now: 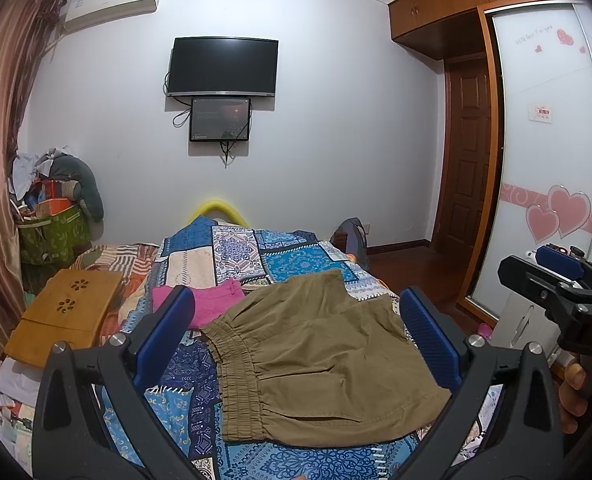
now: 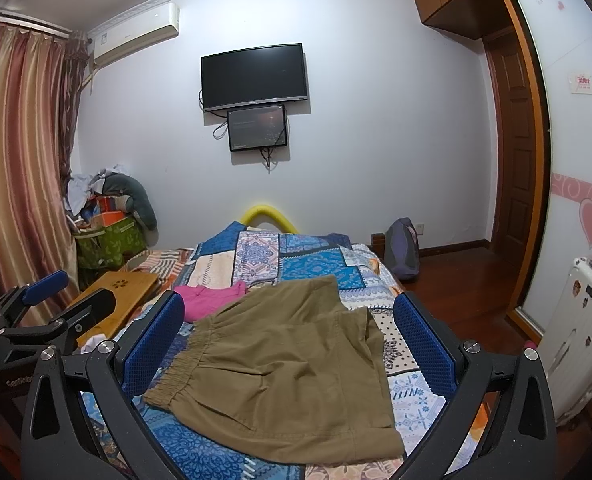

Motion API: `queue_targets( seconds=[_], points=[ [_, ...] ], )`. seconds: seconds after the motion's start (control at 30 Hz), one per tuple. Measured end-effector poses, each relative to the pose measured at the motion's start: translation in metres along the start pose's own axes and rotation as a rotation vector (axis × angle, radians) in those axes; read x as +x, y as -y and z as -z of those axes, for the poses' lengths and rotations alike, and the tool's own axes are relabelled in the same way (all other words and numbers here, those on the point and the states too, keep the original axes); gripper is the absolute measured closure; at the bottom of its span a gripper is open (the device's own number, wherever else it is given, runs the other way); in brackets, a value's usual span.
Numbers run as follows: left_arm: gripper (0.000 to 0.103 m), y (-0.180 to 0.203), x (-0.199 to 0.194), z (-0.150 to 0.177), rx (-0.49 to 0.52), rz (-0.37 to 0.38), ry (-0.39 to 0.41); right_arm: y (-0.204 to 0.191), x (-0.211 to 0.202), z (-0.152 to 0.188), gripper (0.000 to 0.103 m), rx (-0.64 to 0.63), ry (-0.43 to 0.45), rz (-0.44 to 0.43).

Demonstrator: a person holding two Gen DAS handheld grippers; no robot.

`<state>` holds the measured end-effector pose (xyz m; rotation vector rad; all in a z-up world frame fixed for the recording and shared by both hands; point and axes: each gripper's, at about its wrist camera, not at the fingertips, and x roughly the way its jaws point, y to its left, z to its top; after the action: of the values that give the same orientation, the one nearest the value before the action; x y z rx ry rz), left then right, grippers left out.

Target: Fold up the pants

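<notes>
A: Where do the olive shorts [image 1: 315,356] lie?

B: Centre-low in both frames, flat on the patchwork bedspread [image 1: 296,264]. Elastic waistband [image 1: 236,364] at frame left, leg hems at right, so the long axis runs left–right.

A: Claws?

B: Left gripper [image 1: 296,340] spread wide, holding nothing, hovering above. Right gripper [image 2: 288,344] likewise agape. Judging by framing, left sits nearer the waistband and right nearer the hems.

Olive-brown pants [image 1: 315,356] (elastic waistband at left) lie folded on the patchwork bedspread [image 1: 296,260]
</notes>
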<state>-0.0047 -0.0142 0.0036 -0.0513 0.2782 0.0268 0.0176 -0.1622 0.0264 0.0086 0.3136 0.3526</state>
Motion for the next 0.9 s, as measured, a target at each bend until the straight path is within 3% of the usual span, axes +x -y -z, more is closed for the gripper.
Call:
queue_targets(
  seconds=[0.9],
  points=[
    [0.000, -0.0046, 0.0041, -0.0019, -0.012, 0.001, -0.017, 0.0005, 0.0033, -0.0008, 0.000, -0.003, -0.006, -0.006]
  ],
)
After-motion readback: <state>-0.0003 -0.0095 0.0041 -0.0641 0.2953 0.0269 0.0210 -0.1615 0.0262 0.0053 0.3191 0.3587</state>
